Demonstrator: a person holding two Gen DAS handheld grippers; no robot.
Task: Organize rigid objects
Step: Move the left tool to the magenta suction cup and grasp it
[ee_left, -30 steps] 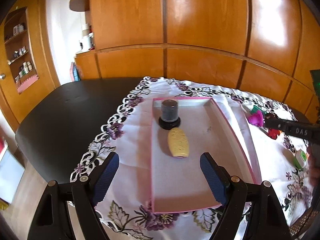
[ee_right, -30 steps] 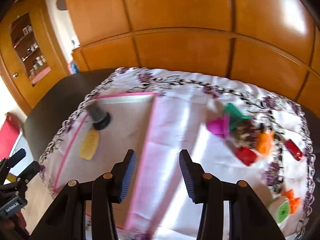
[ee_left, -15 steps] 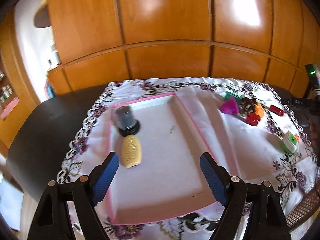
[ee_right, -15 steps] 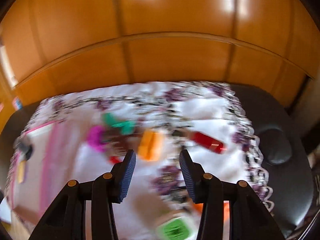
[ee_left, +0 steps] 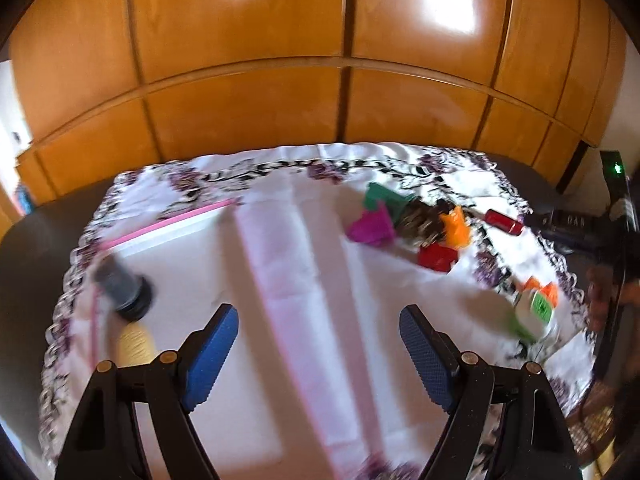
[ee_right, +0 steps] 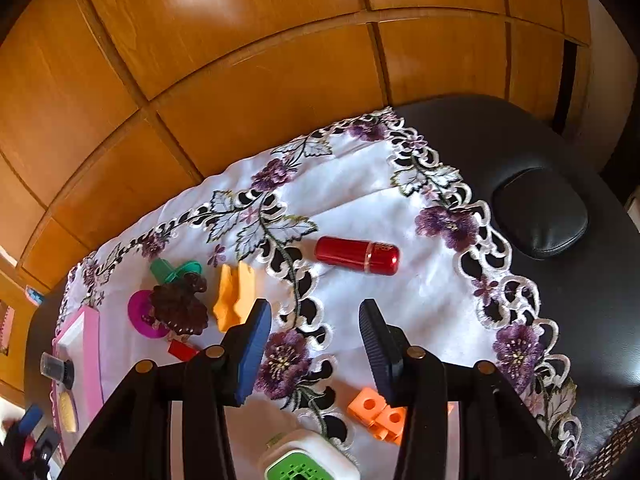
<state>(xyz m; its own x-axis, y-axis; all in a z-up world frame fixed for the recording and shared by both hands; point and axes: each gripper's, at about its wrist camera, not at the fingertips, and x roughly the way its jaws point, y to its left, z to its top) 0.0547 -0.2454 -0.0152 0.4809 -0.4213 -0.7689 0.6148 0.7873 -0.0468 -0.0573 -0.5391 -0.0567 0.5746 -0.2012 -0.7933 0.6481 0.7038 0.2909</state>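
My left gripper [ee_left: 319, 354] is open and empty above the white cloth, right of the pink-rimmed tray [ee_left: 180, 218]. The tray holds a dark round bottle [ee_left: 124, 290] and a yellow oval piece [ee_left: 134, 344]. My right gripper [ee_right: 314, 354] is open and empty over the cloth's right part. Beyond it lies a red cylinder [ee_right: 356, 256]. To its left sit an orange piece [ee_right: 234, 296], a dark brown piece [ee_right: 180, 304], a magenta cup [ee_right: 140, 312], a green piece [ee_right: 172, 270] and a small red block [ee_right: 182, 350]. Orange blocks [ee_right: 378, 412] and a green-and-white box [ee_right: 308, 458] lie just under it.
A white embroidered cloth [ee_right: 360, 184] covers a black padded table [ee_right: 560, 280] with a round cushion [ee_right: 540, 214]. Wooden wardrobe doors [ee_left: 320, 60] stand right behind the table. The same pile of toys shows in the left wrist view [ee_left: 416, 224], with the right gripper at the far right [ee_left: 576, 224].
Both grippers have swung to the right. The tray slid to the left in the left wrist view, and the right gripper now looks at the red cylinder and the cloth's right edge.
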